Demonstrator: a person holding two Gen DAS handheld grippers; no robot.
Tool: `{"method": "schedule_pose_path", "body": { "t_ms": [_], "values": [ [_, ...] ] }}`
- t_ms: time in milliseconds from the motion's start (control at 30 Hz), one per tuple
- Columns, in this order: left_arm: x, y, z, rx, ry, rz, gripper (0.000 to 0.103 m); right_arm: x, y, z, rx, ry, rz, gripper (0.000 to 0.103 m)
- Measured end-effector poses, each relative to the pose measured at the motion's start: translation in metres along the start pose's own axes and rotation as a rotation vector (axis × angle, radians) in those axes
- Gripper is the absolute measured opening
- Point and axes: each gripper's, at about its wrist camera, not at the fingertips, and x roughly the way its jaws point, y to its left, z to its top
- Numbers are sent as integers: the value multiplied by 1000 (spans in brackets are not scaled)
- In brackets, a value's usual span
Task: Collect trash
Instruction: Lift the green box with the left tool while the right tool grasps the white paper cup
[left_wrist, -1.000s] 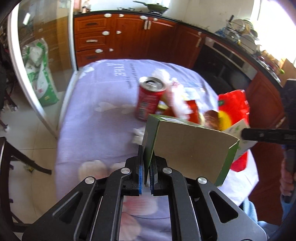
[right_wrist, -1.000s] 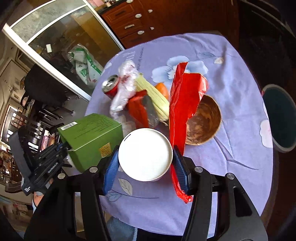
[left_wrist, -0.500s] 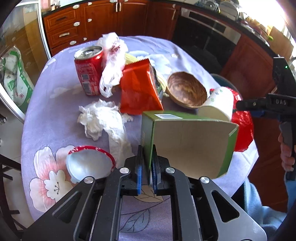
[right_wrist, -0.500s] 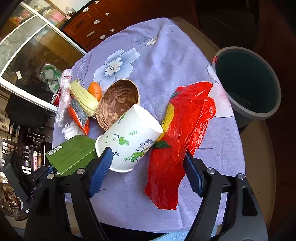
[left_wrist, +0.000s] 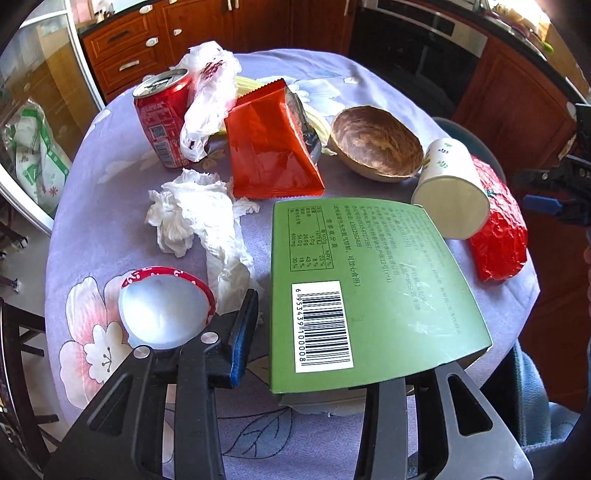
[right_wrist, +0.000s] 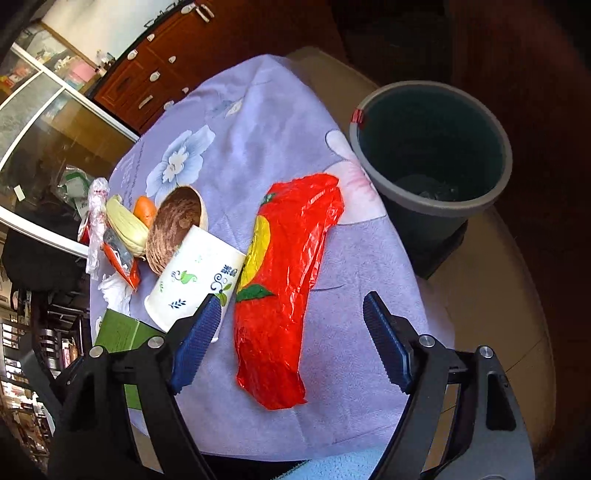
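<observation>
on a round table under a lilac flowered cloth, trash lies spread from left to right: a red can, a white plastic bag, crumpled tissue, an orange snack pouch, a wooden bowl, a tipped paper cup and a red plastic bag. the left hand-held gripper is opening, the green box lying flat between its fingers near the table's front edge. the right hand-held gripper is spreading wide over the red bag, pinching nothing. a grey bin stands beyond the right edge.
</observation>
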Motion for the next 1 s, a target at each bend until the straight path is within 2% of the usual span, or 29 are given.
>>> {"method": "schedule_pose_path", "body": {
  "t_ms": [33,67,100,167,333,533,633,667,733,1000],
  "values": [
    [-2,0,-1,0,-11,4,28,-6,3,1,-5,-20,10,75],
    [-4,-2,-1,6,-21,13,14,-13,8,1,-17,-35,27,75],
    [-6,-2,-1,8,-27,9,7,-15,16,3,-31,-41,42,75],
    [-10,-1,0,-3,-45,-6,6,-13,33,5,-73,-20,78,75],
    [-10,2,-1,-13,-42,-21,6,31,60,6,-62,138,131,75],
    [5,2,-9,-10,10,-34,7,67,67,9,-24,199,133,75],
    [8,0,-9,-6,21,-36,6,69,73,8,-45,178,117,64],
    [6,0,-8,-9,11,-35,6,66,74,8,-51,169,118,57],
    [-1,3,-6,-25,-11,-40,6,58,75,8,-58,158,132,50],
    [-50,20,14,-97,-123,-42,6,24,76,13,-83,106,195,49]
  ]
}}
